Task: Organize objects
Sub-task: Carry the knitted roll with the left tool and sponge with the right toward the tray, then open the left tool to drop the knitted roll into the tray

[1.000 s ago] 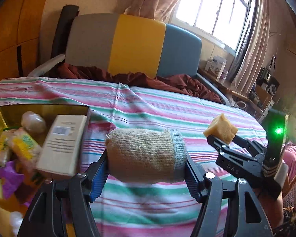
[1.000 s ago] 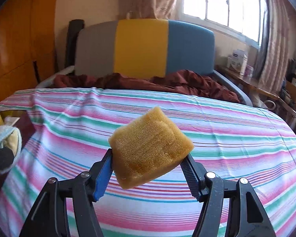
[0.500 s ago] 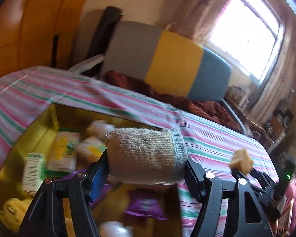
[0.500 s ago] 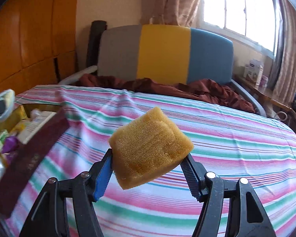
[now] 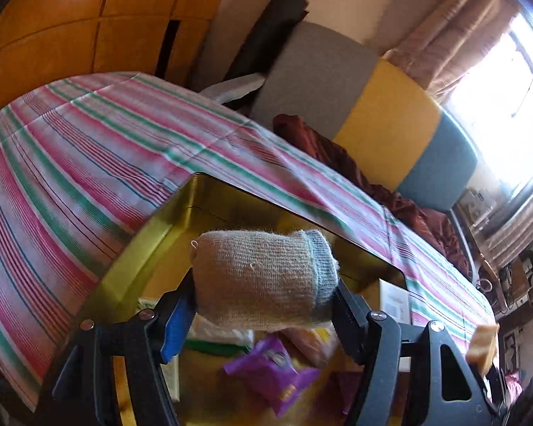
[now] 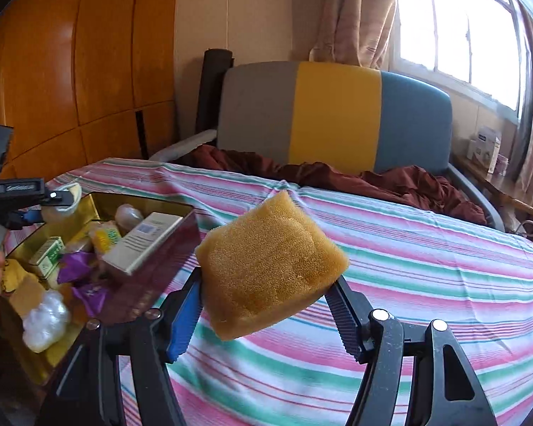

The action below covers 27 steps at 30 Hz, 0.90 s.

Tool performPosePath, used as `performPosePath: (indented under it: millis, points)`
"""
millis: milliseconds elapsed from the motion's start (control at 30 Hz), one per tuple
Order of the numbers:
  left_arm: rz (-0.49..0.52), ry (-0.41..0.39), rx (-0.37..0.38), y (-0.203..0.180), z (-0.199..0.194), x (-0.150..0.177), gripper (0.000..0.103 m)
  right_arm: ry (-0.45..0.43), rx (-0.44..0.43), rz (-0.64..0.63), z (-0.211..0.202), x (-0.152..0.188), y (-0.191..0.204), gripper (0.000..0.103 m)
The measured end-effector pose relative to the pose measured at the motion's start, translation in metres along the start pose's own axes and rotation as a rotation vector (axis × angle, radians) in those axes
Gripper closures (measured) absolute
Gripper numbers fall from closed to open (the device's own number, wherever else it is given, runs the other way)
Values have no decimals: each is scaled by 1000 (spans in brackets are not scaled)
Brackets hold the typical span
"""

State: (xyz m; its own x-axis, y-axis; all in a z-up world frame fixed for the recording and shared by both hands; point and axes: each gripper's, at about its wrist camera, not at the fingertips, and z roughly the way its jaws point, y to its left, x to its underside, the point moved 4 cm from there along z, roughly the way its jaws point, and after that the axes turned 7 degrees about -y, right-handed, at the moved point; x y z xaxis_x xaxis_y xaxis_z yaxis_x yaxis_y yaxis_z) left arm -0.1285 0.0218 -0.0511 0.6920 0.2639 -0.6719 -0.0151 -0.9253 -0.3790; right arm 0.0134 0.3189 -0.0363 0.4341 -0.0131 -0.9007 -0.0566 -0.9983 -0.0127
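Striped bedspread [image 6: 408, 248], gold box [image 5: 167, 220] at its left edge already half full. My left gripper [image 5: 263, 301] clamps a rolled sock [image 5: 263, 280] right over it; my right gripper [image 6: 266, 305] grips a sponge [image 6: 270, 266] nearby. Both need dropping in.

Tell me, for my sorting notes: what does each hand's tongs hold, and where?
Left tongs: rolled knit sock, pinched at its ends. Right tongs: yellow sponge, by its sides.

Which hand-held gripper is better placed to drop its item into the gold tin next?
Left. The left hand-held gripper holds the rolled sock directly over the open gold tin. The right hand-held gripper holds the sponge above the striped sheet, beside the tin.
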Motion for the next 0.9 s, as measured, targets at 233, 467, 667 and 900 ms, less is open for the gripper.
performPosePath:
  millis: [233,467,667,900]
  points:
    - [-63,66,-33,19,25,-11,34,-19,-44,19,-12,-2,20,36]
    - [-129,91,-72,34,44,-15,29,-43,-95,22,-20,-10,42,35]
    - [-143,74,-57,36,35,-13,24,-55,-126,3,-25,-13,58,35]
    - [-40,0,-27,21,1,-12,24,-36,-171,-1,-22,-9,77,35]
